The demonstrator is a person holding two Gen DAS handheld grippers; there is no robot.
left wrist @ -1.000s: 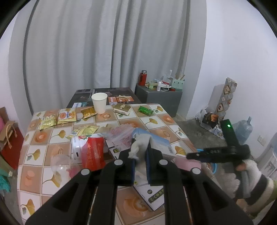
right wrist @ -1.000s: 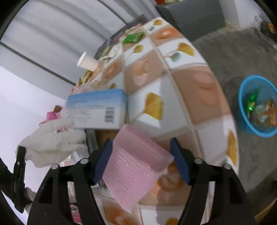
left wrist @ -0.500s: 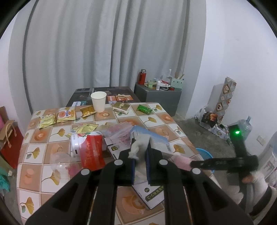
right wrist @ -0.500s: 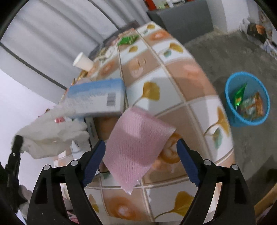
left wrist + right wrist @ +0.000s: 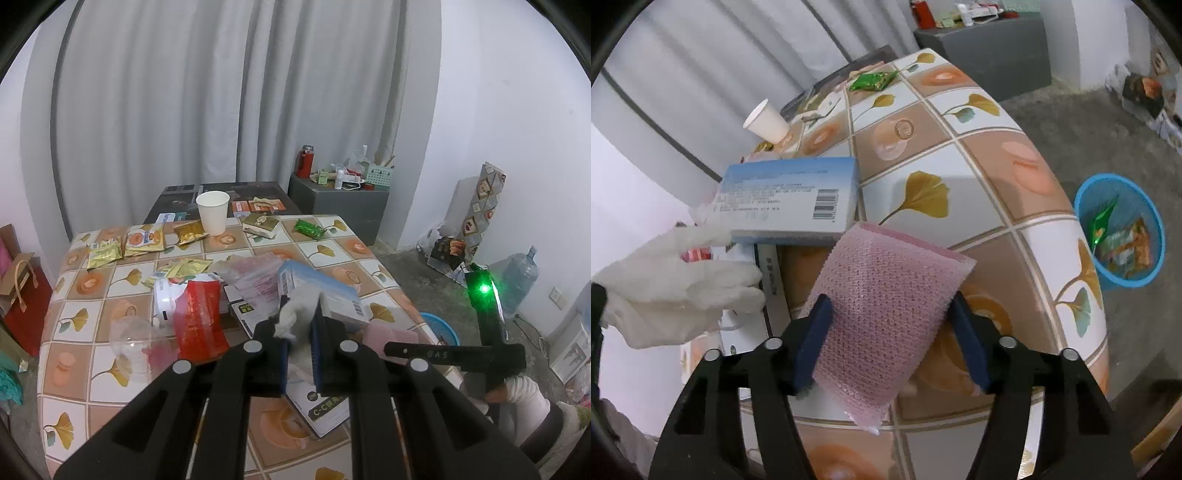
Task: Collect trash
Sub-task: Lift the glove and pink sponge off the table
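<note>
My left gripper is shut on a white crumpled tissue, which also shows at the left of the right wrist view. Just beyond it lies a blue-and-white box, also seen in the right wrist view. My right gripper is closing on a pink bubble-wrap bag near the table's edge, and both pads touch the bag's side edges. On the floor to the right stands a blue bin holding wrappers.
The tiled table carries a paper cup, gold snack packets, a green wrapper, a red packet and a clear dome lid. A gloved hand holds the right gripper. A grey cabinet and a water jug stand beyond.
The right jaws spread wider, then narrowed onto the pink bag's edges. The right gripper shifted a little and tipped further down. The left gripper and its tissue stayed put.
</note>
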